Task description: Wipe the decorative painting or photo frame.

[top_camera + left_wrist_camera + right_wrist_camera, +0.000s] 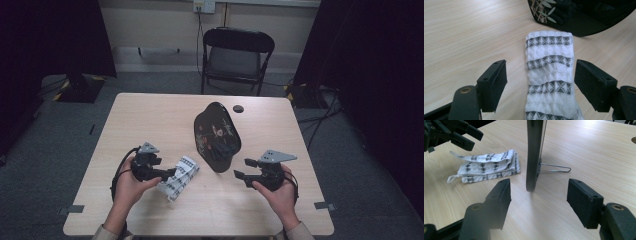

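The surface was a pale wood-grain top with a small dark round hole near its far edge. A folded white cloth with dark patterned bands lay flat near the front, and just beside it a black decorated plate stood tilted on a thin wire stand

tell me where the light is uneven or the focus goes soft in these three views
High view: dim overall, dark curtains at both sides, table evenly lit. Left gripper view: folded cloth sharp, the left tool pads slightly soft. Right gripper view: bright glare on the far tabletop, the black plate edge-on and nearly silhouetted, the right tool blurred.
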`<state>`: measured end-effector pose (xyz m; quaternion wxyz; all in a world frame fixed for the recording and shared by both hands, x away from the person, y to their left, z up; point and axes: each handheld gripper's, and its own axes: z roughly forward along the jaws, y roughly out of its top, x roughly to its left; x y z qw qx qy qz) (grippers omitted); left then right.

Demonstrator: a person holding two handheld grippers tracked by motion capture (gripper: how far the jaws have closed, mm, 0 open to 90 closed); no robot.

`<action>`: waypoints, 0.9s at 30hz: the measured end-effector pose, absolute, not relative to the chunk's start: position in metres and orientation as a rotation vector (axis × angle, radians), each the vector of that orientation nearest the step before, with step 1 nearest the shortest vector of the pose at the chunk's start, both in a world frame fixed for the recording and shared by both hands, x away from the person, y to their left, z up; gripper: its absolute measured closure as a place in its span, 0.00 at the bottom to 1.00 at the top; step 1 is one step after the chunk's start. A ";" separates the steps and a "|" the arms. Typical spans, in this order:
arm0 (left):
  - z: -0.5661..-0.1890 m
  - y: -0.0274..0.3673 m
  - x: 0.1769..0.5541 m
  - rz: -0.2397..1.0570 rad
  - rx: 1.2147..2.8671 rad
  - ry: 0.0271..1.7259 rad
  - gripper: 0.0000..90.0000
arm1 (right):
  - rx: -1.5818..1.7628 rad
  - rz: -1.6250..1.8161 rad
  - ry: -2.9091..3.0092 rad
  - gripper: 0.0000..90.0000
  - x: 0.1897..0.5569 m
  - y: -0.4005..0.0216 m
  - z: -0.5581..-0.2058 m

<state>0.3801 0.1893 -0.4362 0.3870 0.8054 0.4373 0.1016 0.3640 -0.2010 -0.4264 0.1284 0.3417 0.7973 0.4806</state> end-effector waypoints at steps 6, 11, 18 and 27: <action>-0.436 0.195 0.380 0.251 2.032 1.137 0.28 | 0.988 1.397 2.328 0.37 0.364 -0.205 -0.428; -0.438 0.201 0.380 0.241 2.034 1.147 0.28 | 0.992 1.395 2.324 0.36 0.365 -0.210 -0.428; -0.437 0.211 0.379 0.245 2.007 1.163 0.27 | 1.015 1.384 2.312 0.35 0.367 -0.220 -0.430; -0.436 0.221 0.377 0.254 2.011 1.145 0.25 | 1.042 1.362 2.311 0.31 0.370 -0.232 -0.438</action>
